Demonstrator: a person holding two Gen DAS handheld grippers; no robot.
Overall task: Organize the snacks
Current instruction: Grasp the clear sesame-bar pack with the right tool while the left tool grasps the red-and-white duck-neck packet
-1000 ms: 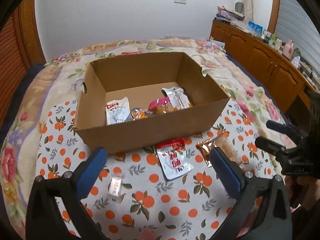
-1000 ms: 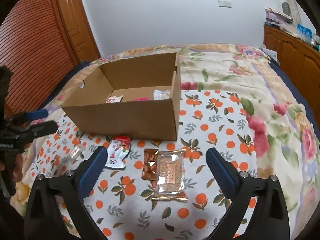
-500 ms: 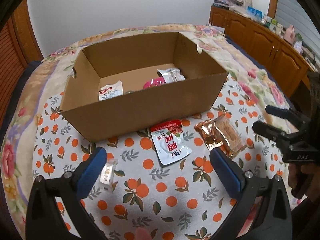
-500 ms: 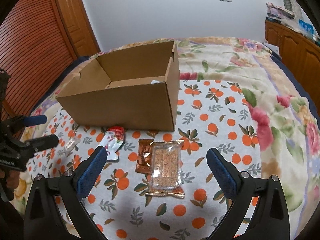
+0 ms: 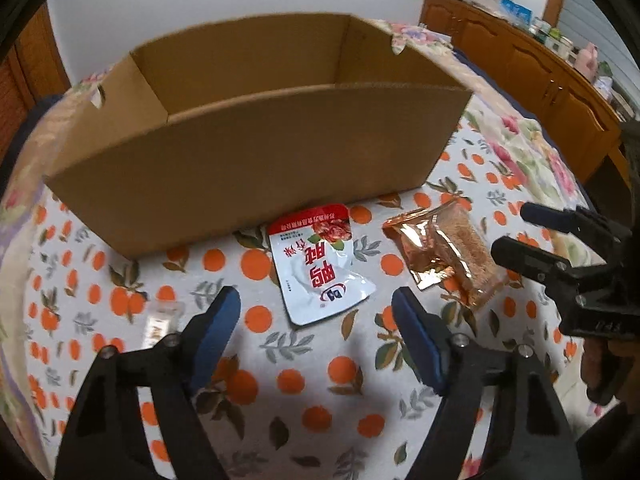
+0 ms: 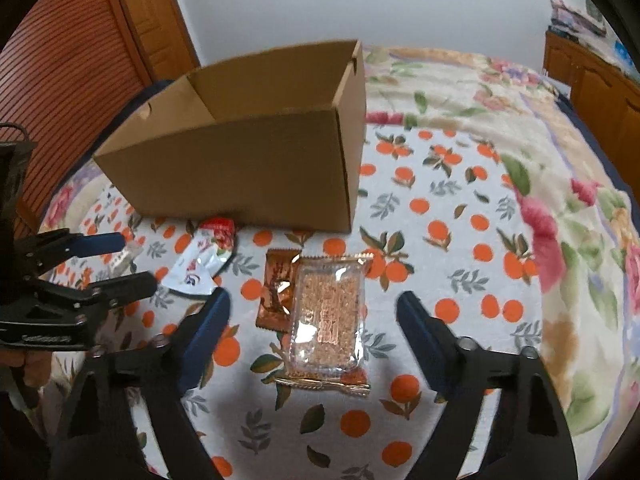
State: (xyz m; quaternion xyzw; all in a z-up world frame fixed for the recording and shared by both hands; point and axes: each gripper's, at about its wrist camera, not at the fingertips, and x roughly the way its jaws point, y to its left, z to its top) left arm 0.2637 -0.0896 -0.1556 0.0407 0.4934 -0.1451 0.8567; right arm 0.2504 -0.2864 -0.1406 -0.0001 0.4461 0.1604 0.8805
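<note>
A brown cardboard box (image 5: 248,160) stands on the orange-print cloth; its contents are hidden behind the near wall. A white and red snack pouch (image 5: 318,266) lies in front of it. My left gripper (image 5: 316,300) is open and empty, low over the cloth, its fingers either side of the pouch's near end. A clear pack of brown crackers (image 6: 328,312) lies partly on an orange-brown packet (image 6: 278,284). My right gripper (image 6: 312,308) is open and empty, straddling the cracker pack. A small clear-wrapped sweet (image 5: 162,322) lies left of the left gripper.
The box also shows in the right wrist view (image 6: 256,160), just behind the snacks. The flowered blanket (image 6: 540,152) stretches right. Wooden cabinets (image 5: 532,64) with clutter stand at far right; a wooden door (image 6: 60,80) is at left.
Both grippers have dropped lower and moved forward toward the snacks in front of the box. The box's inside has gone out of sight. Both stay open.
</note>
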